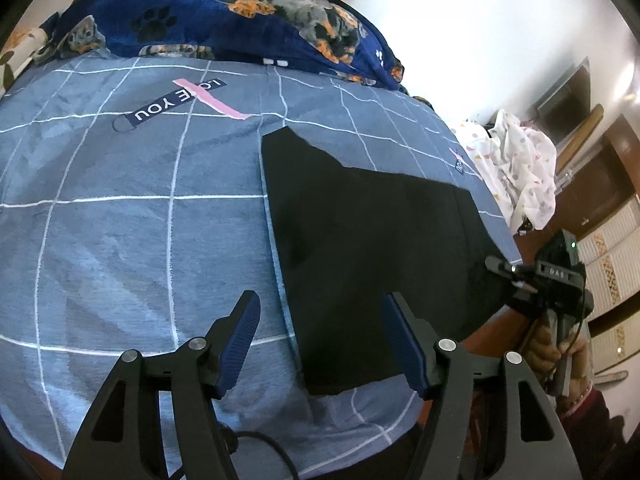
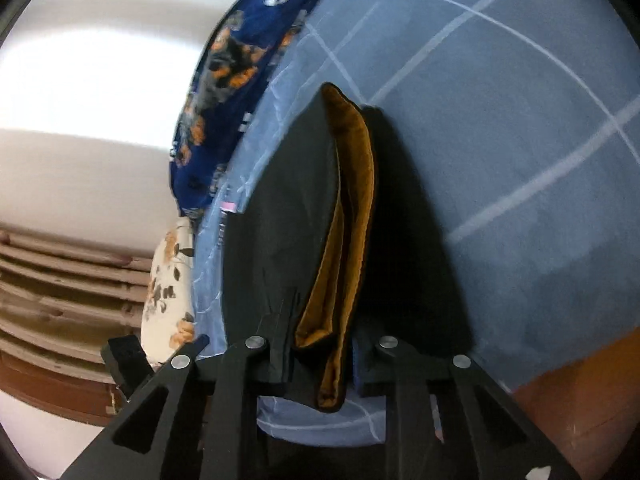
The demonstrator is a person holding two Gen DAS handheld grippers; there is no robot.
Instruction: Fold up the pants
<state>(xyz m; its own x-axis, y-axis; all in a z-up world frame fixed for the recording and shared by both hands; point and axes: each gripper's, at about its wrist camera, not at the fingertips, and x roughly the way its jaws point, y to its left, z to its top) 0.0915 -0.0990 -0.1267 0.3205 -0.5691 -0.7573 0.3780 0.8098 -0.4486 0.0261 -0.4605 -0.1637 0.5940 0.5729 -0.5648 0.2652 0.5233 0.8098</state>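
Black pants [image 1: 372, 240] lie partly folded on the blue checked bedsheet [image 1: 120, 240]. My left gripper [image 1: 320, 344] is open and empty, hovering over the pants' near left edge. My right gripper [image 1: 508, 276] shows at the right side of the left wrist view, at the pants' right end. In the right wrist view my right gripper [image 2: 324, 356] is shut on the pants [image 2: 296, 208], pinching layers of black cloth with an orange lining [image 2: 352, 208] showing between them. Its fingertips are hidden by the cloth.
A dark blue dog-print blanket [image 1: 240, 20] is heaped at the far end of the bed. A strap printed "I LOVE YOU" [image 1: 176, 100] lies on the sheet. White patterned cloth [image 1: 520, 168] lies off the bed's right side. A floral pillow [image 2: 168, 300] sits at the bed's edge.
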